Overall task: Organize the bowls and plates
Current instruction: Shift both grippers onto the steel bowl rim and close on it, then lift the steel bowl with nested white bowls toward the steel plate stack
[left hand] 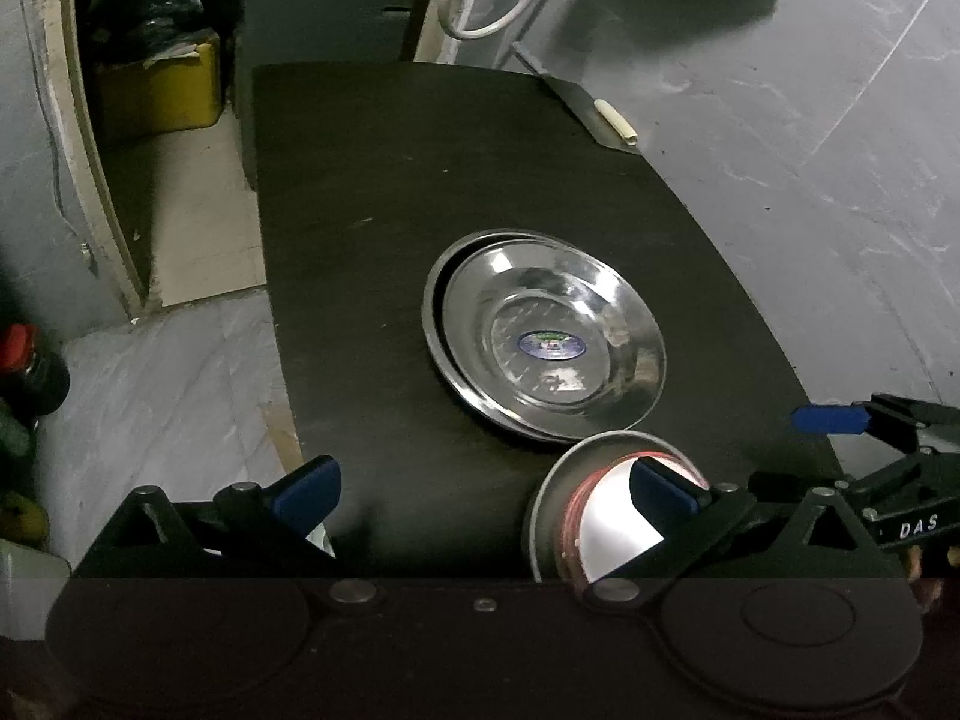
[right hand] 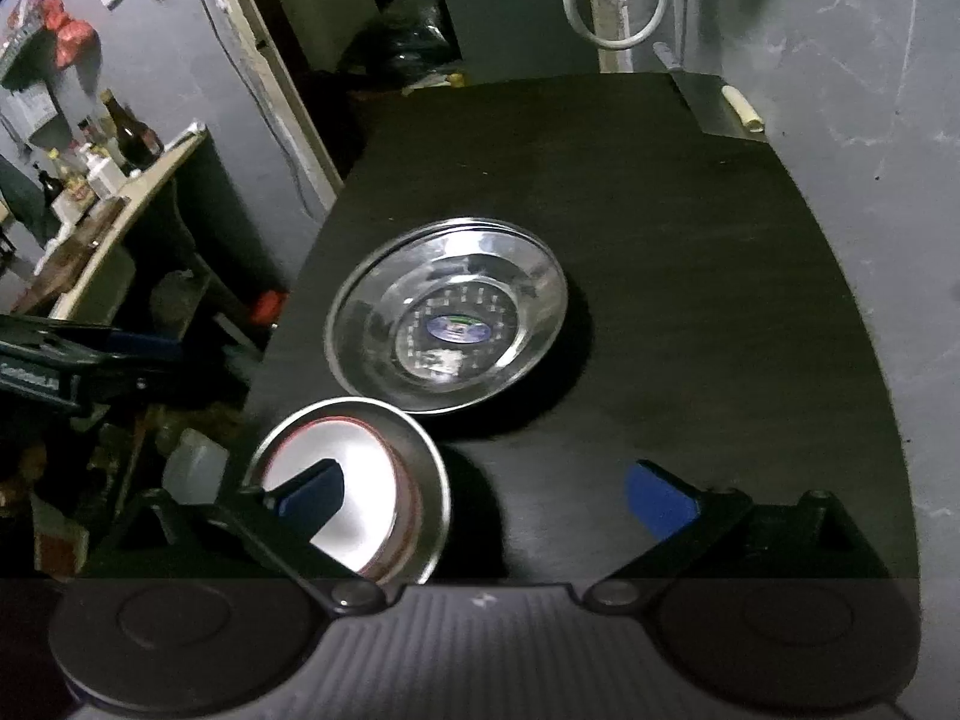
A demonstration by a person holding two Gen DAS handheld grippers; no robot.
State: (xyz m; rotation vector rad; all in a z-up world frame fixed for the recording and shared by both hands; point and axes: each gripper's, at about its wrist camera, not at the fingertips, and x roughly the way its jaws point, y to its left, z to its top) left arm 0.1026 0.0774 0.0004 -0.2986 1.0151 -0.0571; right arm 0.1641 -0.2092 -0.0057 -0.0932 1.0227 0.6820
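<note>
Left gripper (left hand: 483, 483): jaws spread wide, nothing pinched. Right gripper (right hand: 501, 495): jaws likewise spread, empty. Between the two, at the near edge of the dark table (left hand: 372, 192), sit nested steel bowls (left hand: 576, 504), one blue pad of each gripper over them. Just beyond, stacked steel plates (left hand: 543, 339) rest mid-table, the top one off-centre and bearing a sticker. A flat steel tool (left hand: 591, 111) overhangs the far corner. Marble floor (left hand: 810, 120) surrounds; a cluttered shelf with bottles (right hand: 129, 141) stands left.
</note>
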